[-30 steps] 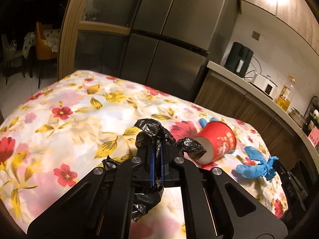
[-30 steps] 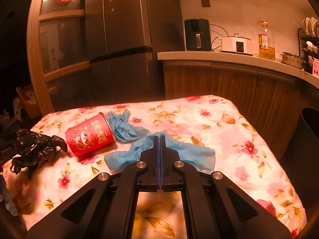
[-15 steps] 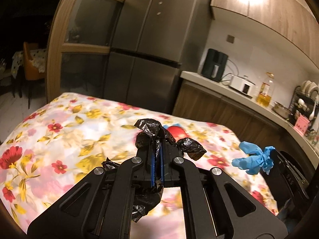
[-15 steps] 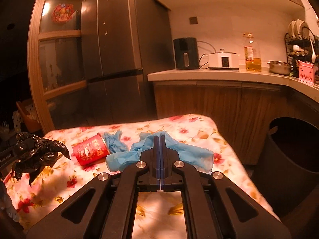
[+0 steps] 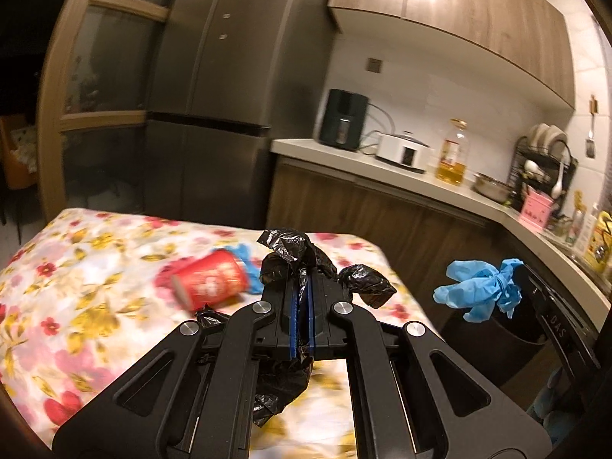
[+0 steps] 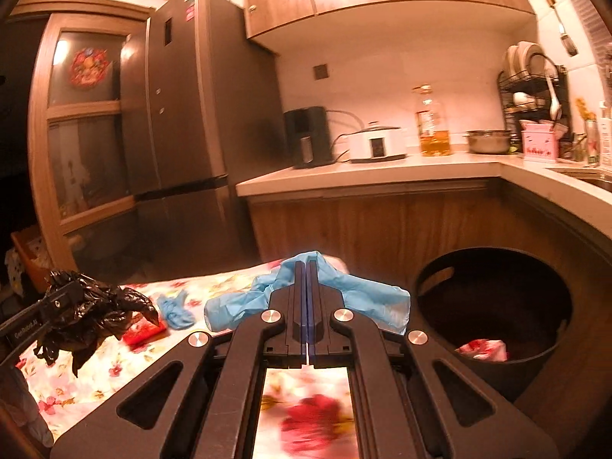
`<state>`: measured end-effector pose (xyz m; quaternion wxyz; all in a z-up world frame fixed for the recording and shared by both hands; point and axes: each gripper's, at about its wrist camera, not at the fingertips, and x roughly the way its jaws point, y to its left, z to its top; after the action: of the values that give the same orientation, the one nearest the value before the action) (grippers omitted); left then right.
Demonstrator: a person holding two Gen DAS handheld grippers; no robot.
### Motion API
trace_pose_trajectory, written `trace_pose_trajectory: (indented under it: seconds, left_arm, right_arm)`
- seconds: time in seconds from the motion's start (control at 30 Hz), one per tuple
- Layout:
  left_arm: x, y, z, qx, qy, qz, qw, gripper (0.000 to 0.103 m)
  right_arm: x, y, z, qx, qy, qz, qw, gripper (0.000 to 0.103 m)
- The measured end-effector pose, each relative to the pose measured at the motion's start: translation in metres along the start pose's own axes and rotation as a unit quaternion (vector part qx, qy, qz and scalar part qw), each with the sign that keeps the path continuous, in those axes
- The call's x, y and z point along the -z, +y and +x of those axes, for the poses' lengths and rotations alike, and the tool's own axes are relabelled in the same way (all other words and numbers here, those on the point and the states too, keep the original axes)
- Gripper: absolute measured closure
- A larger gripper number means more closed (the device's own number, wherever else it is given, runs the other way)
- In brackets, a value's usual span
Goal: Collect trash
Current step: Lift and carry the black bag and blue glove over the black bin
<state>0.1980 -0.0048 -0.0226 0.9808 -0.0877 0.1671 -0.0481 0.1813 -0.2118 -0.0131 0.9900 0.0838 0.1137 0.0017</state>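
My left gripper (image 5: 302,287) is shut on a crumpled black plastic bag (image 5: 294,252), held above the flowered table (image 5: 76,306); the right wrist view shows that black plastic bag (image 6: 88,306) at far left. My right gripper (image 6: 307,271) is shut on a blue glove (image 6: 367,298), lifted off the table; in the left wrist view the blue glove (image 5: 478,290) hangs in the air at right. A red paper cup (image 5: 210,283) lies on its side on the table with another blue glove (image 6: 174,308) beside it. A dark round bin (image 6: 493,306) stands to the right, with red-and-white litter (image 6: 484,350) inside.
Behind the table stand a steel fridge (image 5: 214,114) and a wooden cabinet run with a counter (image 6: 382,176) holding an air fryer (image 5: 344,120), a white cooker (image 6: 376,145), an oil bottle (image 6: 434,122) and a dish rack (image 6: 531,88).
Both grippers rose and swung right with their loads. The blue glove came up off the table, the bin came into view, and the red cup now lies farther left in both views.
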Motion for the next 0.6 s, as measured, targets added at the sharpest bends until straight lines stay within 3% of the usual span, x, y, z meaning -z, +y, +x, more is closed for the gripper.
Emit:
trace_pose_trajectory:
  seconds: [0.37, 0.6]
  left_arm:
    - [0.005, -0.088, 0.017, 0.06, 0.007, 0.036, 0.9975, 0.101]
    - [0.008, -0.149, 0.033, 0.112, 0.012, 0.064, 0.9915, 0.101]
  right_arm:
    - [-0.012, -0.065, -0.02, 0.057, -0.022, 0.014, 0.998, 0.102]
    - [-0.019, -0.108, -0.025, 0.101, -0.033, 0.033, 0.994, 0.102]
